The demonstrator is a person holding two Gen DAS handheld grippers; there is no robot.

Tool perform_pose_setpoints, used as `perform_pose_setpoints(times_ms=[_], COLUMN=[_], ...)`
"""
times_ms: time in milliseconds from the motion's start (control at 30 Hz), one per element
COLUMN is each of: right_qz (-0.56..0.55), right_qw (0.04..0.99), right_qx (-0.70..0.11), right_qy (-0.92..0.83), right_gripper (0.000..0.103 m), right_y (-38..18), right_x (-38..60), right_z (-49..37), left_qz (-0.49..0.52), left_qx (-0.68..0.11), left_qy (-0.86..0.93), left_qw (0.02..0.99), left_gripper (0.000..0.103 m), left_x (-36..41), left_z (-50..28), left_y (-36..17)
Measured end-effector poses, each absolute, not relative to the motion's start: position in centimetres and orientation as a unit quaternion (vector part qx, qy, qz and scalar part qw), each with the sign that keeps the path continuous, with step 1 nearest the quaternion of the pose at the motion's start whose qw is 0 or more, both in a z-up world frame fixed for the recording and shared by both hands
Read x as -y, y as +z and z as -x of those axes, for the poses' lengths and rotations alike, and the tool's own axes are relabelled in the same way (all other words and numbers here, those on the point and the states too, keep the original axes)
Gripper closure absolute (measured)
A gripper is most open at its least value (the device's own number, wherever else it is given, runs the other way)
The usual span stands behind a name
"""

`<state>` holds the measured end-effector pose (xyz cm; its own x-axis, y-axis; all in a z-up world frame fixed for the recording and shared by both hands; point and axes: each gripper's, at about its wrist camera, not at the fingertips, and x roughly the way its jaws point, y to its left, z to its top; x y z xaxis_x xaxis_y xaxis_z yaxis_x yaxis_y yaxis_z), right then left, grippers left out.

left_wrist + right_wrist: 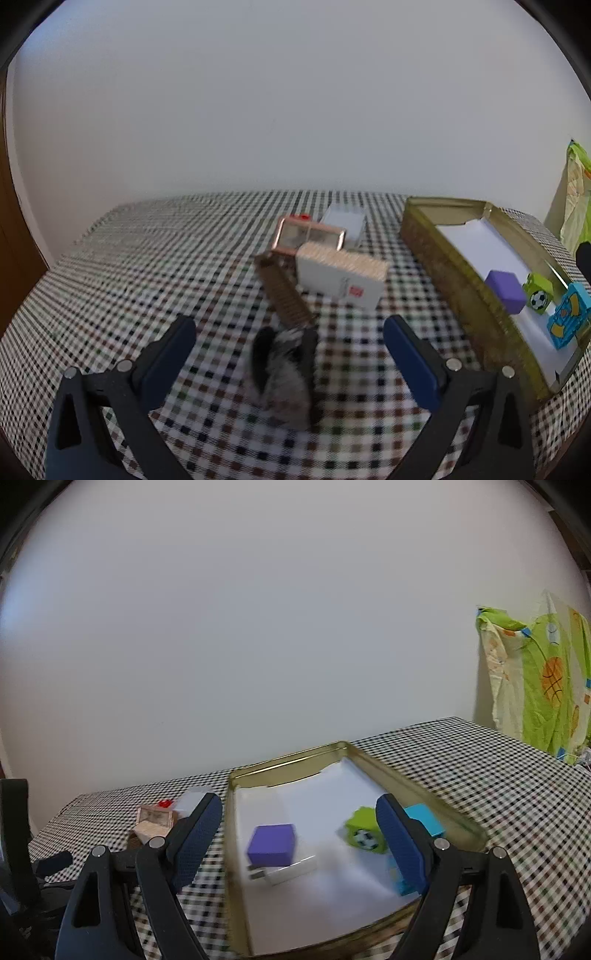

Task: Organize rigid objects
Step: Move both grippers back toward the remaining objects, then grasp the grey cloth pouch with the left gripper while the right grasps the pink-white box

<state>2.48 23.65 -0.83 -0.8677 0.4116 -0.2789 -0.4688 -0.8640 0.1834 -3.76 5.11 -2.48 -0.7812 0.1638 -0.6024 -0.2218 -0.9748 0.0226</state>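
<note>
A bare pale wall backs a checked tablecloth [110, 266] in my left wrist view. My left gripper [290, 343] stands open and empty over a blurred dark-and-grey thing [284, 373] I cannot identify. Beyond it, a loose cluster waits to be sorted: a white box [341, 284] with a small red mark too blurred to read, a brown ridged piece [286, 299], a pink-framed clear case [308, 236] and a pale box [345, 221]. The gold tin tray [439, 254] to the right already holds a purple cube [506, 291], a green block with a football picture [539, 295] and a blue printed box [569, 317].

From my right wrist, the same wall and cloth; my right gripper [299, 836] hangs wide open, holding nothing, above the tray [288, 766]. A small white plug-like item [284, 873] lies inside too. I judge the job roughly half done. No writing is legible.
</note>
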Motion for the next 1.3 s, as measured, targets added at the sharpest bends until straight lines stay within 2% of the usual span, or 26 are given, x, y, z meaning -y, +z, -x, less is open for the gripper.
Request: perform_pose_setpoints(times_ms=[333,567,600,733,800,867,933,1100,1167,1300], right_qz=[0.14,0.143,0.144,0.149,0.152,0.158,0.166,0.213,0.239,0.266], right_qw=[0.199,0.187,0.187,0.187,0.183,0.177,0.17,0.14,0.119,0.085], right_qx=[-0.133,-0.135,-0.136,-0.146,-0.143,-0.141,-0.143,-0.145,-0.14,-0.117], right_qy=[0.961,0.963,0.962,0.96,0.961,0.961,0.961,0.956,0.954,0.953], right_gripper=[0.016,0.016,0.016,0.016,0.016,0.016,0.016,0.016,0.016,0.016], right_y=[-1.1,-1.2,-1.2,-1.4,-1.3,-1.4,-1.4,-2.1,-2.5,-2.8], right_x=[-20.5,-19.0,-18.9,-18.8,-18.7,-18.5,-18.4,-18.5,-18.2,-17.4], right_z=[-0.5,0.3,0.3,0.5,0.8,1.3,1.7,4.3,5.6,7.4], left_qz=[0.355,0.37,0.374,0.412,0.427,0.431,0.429,0.427,0.416,0.384], left_qx=[-0.028,-0.058,-0.065,-0.074,-0.067,-0.053,-0.051,-0.038,-0.023,-0.022], left_qy=[0.929,0.919,0.917,0.899,0.892,0.89,0.891,0.891,0.898,0.917], left_qw=[0.107,0.123,0.125,0.13,0.133,0.137,0.137,0.15,0.143,0.106], left_gripper=[0.001,0.001,0.004,0.033,0.041,0.044,0.055,0.056,0.06,0.06], left_x=[-0.2,-2.1,-2.5,-3.4,-3.3,-2.9,-2.7,-1.5,-0.6,0.7], left_z=[4.4,4.7,4.8,6.0,6.4,6.6,6.5,6.9,7.4,8.6], left_y=[-3.7,-4.2,-4.3,-5.3,-5.6,-5.6,-5.5,-5.5,-5.2,-4.3])
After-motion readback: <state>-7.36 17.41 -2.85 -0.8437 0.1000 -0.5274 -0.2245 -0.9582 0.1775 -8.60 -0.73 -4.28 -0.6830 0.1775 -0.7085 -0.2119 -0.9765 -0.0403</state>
